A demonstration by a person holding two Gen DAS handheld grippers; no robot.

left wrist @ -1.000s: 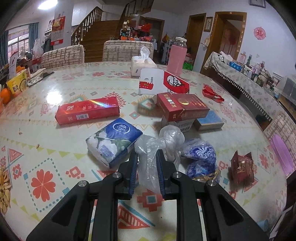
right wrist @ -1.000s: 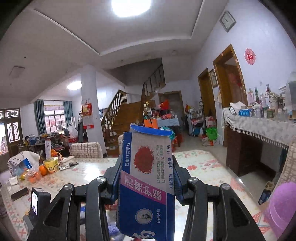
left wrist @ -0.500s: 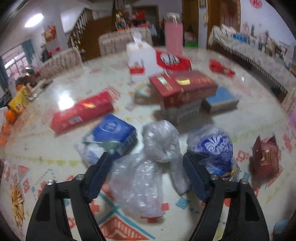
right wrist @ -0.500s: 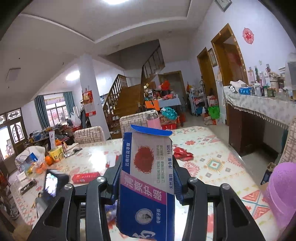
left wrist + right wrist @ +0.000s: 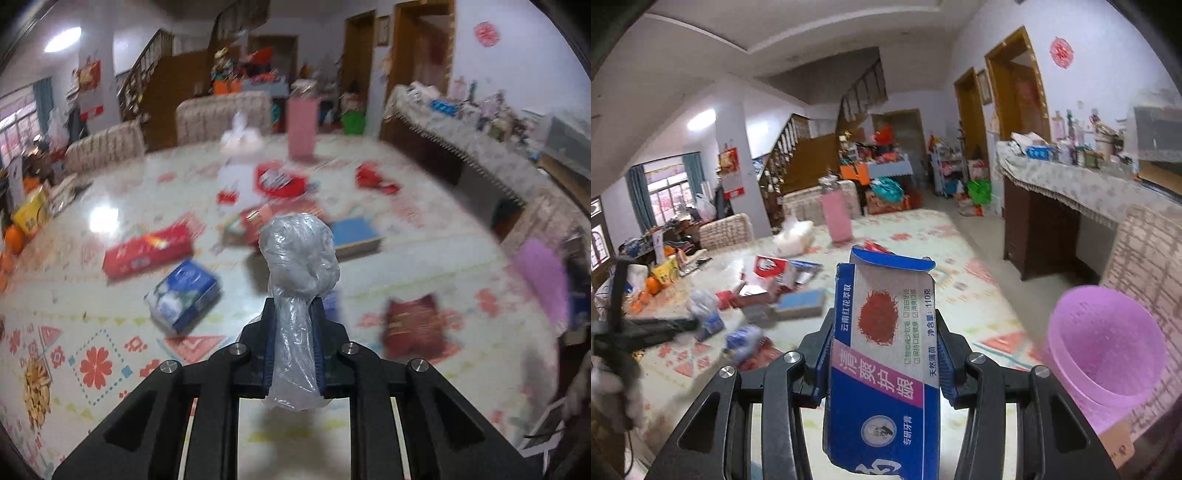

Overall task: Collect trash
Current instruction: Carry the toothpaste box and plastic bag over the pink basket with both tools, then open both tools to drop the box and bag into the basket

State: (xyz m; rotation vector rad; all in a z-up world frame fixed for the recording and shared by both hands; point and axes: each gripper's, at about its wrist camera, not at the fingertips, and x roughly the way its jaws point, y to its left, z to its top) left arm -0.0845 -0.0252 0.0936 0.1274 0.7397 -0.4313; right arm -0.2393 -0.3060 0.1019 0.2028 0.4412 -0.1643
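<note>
My left gripper (image 5: pixel 294 314) is shut on a crumpled clear plastic bag (image 5: pixel 298 254) and holds it up above the patterned table (image 5: pixel 74 302). My right gripper (image 5: pixel 884 332) is shut on a blue and white toothpaste box (image 5: pixel 886 354), held upright above the table's right side. A purple bin (image 5: pixel 1104 350) stands just right of the right gripper, and it shows blurred at the table's right edge in the left wrist view (image 5: pixel 543 277). The left gripper also shows at the far left of the right wrist view (image 5: pixel 646 328).
On the table lie a blue tissue pack (image 5: pixel 183 295), a long red box (image 5: pixel 147 251), a blue flat box (image 5: pixel 354 236), a dark red wrapper (image 5: pixel 417 325), a red-and-white paper bag (image 5: pixel 280 181) and a pink bottle (image 5: pixel 301 127). Chairs stand behind.
My left gripper opened wide around the plastic bag, then shut on it and lifted it off the table. My right gripper tilted down towards the table and the purple bin, still holding the box.
</note>
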